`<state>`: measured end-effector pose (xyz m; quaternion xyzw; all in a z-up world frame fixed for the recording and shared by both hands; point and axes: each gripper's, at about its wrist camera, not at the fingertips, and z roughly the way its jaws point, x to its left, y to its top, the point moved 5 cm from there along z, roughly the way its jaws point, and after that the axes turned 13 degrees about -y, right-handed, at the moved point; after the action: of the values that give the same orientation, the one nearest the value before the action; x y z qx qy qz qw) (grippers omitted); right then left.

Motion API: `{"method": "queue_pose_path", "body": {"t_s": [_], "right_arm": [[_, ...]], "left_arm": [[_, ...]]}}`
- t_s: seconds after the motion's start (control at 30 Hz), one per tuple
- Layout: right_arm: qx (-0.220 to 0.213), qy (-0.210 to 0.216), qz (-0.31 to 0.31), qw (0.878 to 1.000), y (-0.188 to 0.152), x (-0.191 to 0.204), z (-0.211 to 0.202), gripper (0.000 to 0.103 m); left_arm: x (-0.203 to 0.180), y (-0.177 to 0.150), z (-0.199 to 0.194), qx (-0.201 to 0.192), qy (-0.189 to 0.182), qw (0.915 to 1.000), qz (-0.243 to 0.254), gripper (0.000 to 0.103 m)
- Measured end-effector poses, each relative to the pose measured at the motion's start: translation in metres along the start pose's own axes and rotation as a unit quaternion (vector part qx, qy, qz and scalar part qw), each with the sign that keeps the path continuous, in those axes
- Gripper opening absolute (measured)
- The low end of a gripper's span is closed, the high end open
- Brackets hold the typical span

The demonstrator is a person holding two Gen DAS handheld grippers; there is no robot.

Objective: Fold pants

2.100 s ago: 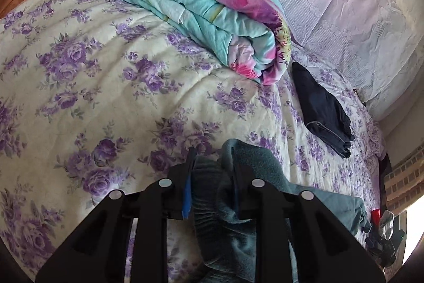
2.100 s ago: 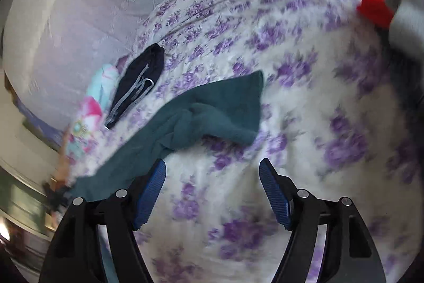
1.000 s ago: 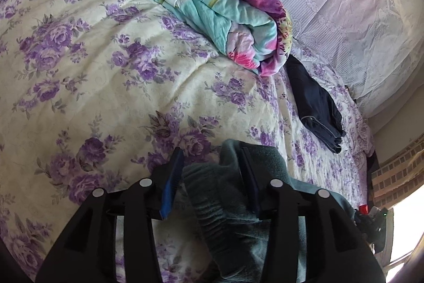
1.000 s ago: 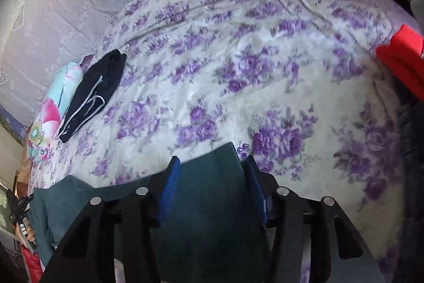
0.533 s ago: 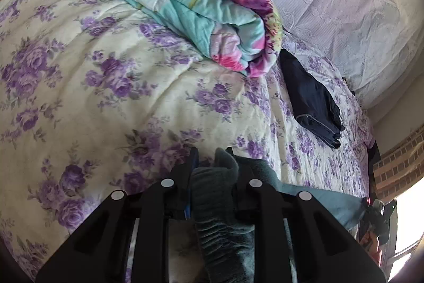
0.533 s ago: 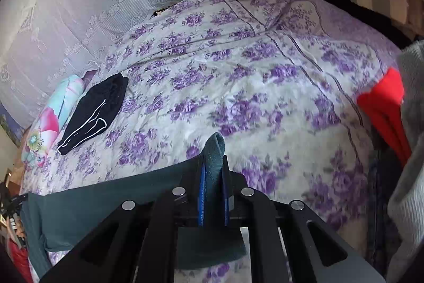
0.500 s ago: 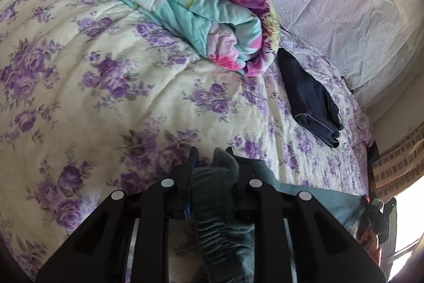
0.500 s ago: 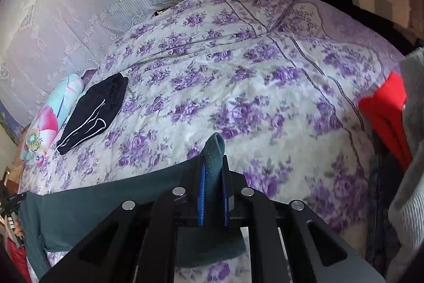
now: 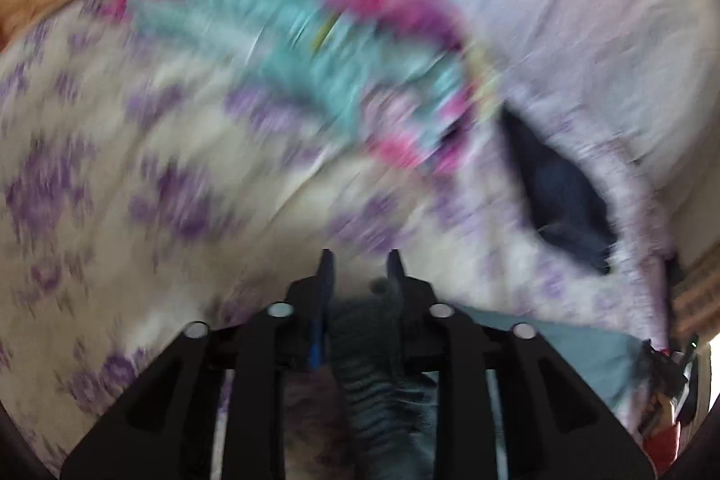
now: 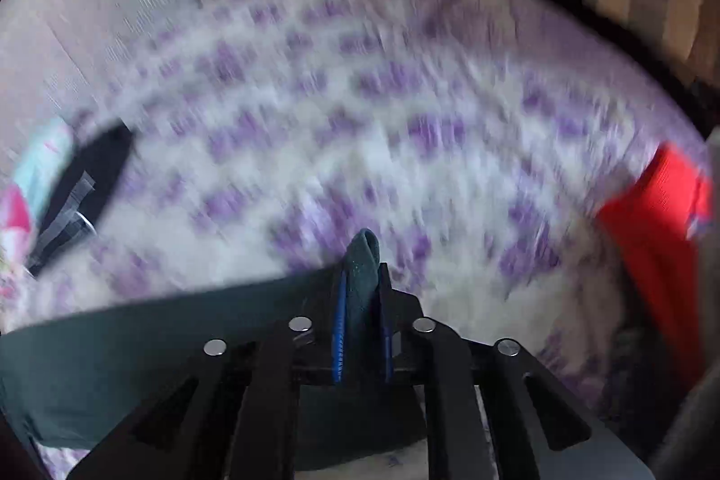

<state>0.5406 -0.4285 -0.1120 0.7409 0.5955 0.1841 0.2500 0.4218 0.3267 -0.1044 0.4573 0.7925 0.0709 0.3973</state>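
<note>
The dark teal pants [image 10: 148,349] hang stretched between my two grippers above the flowered bedspread [image 10: 360,129]. My right gripper [image 10: 361,277] is shut on one end of the pants, a fold poking up between the blue pads. My left gripper [image 9: 358,268] is shut on the ribbed waistband of the pants [image 9: 382,385], which sits low between the fingers. The pants run off to the right in the left wrist view. Both views are motion-blurred.
A folded teal and pink quilt [image 9: 288,43] lies at the back of the bed, also seen at the left edge [image 10: 31,183]. Folded dark clothes [image 9: 558,192] lie beside it [image 10: 85,187]. A red item [image 10: 652,228] is at the right edge. White curtain behind.
Both grippers closed on the pants and lifted them off the bed. Now both views blur from fast motion, and the waistband sits lower between the left fingers.
</note>
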Motion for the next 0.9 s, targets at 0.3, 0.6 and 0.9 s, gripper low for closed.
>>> {"method": "queue_pose_path", "body": {"t_s": [0.3,0.6,0.9], "right_arm": [[-0.081,0.06,0.021,0.995,-0.019,-0.028,-0.104,0.063],[-0.076,0.118,0.0,0.99,-0.159,-0.032,-0.219,0.074],[-0.06,0.123,0.007,0.991,-0.264,-0.084,-0.29,0.076]], "left_arm": [[0.023,-0.019,-0.095,-0.021,-0.054,0.997,-0.052,0.09],[0.036,-0.13,-0.131,0.065,-0.07,0.9946,-0.04,0.087],[0.012,-0.142,-0.113,0.067,-0.101,0.9913,-0.051,0.026]]}}
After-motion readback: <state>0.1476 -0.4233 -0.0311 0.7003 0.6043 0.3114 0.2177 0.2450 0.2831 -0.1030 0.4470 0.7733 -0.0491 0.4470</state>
